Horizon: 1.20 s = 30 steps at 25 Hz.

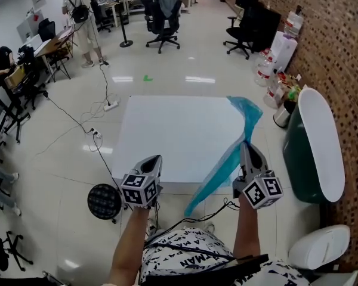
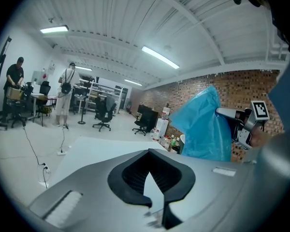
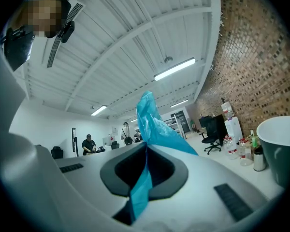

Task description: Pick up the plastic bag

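Right gripper (image 1: 245, 143) fingers pinch the blue plastic bag (image 1: 224, 165) mid-length. Film looks thin, limp, light, probably slippery: grip bunched folds. Left gripper (image 1: 157, 158) fingers pressed together, empty.

Head view tally
Two grippers: left gripper (image 1: 156, 158), right gripper (image 1: 246, 143). One blue plastic bag (image 1: 245, 115), one white floor sheet (image 1: 179, 133), one green bin (image 1: 299, 159). Upper left, two people: standing person (image 1: 80, 14), seated person (image 1: 0, 61).
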Each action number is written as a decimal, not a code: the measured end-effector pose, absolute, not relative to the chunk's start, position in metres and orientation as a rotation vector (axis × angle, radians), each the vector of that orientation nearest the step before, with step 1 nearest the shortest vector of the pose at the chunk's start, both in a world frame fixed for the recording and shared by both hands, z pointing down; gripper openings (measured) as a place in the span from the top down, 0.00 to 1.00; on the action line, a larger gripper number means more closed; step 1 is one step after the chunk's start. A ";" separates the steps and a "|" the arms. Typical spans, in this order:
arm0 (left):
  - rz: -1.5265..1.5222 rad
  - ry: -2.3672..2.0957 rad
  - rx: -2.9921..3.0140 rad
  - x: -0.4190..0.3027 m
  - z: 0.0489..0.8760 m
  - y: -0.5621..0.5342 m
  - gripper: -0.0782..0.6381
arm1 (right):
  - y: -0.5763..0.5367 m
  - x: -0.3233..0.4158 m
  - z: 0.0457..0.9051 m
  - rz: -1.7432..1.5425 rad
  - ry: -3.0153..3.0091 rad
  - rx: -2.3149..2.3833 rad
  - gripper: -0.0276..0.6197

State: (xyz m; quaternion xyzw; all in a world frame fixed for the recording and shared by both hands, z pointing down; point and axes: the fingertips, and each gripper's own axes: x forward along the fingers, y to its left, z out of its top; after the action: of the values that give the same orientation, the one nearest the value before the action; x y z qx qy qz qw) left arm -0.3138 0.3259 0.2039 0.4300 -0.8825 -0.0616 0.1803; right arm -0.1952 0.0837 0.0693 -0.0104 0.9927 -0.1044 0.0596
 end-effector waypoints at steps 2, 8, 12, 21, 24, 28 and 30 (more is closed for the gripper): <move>-0.174 -2.485 1.222 -0.312 0.204 0.322 0.89 | 0.085 -0.195 0.067 -0.321 3.003 -0.026 0.95; -0.225 -2.468 1.216 -0.306 0.205 0.316 0.89 | 0.082 -0.190 0.065 -0.308 2.999 -0.026 0.95; -0.221 -2.471 1.209 -0.305 0.205 0.315 0.89 | 0.078 -0.186 0.064 -0.302 2.998 -0.038 0.95; -0.222 -2.458 1.199 -0.304 0.207 0.315 0.89 | 0.038 -0.185 0.061 -0.238 3.007 -0.072 0.95; -0.211 -2.454 1.190 -0.303 0.212 0.309 0.89 | 0.012 -0.195 0.052 -0.127 3.038 -0.021 0.95; -0.195 -2.442 1.167 -0.305 0.222 0.305 0.89 | -0.013 -0.218 0.030 0.055 3.059 0.063 0.95; -0.191 -2.431 1.155 -0.305 0.227 0.303 0.89 | -0.012 -0.233 0.019 0.179 3.071 0.123 0.95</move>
State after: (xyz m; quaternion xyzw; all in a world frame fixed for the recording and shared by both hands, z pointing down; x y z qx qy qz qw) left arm -0.3054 0.3030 0.2270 0.4177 -0.8788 -0.0690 0.2199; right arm -0.2330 -0.0125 0.0188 0.0399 0.9970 0.0580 0.0314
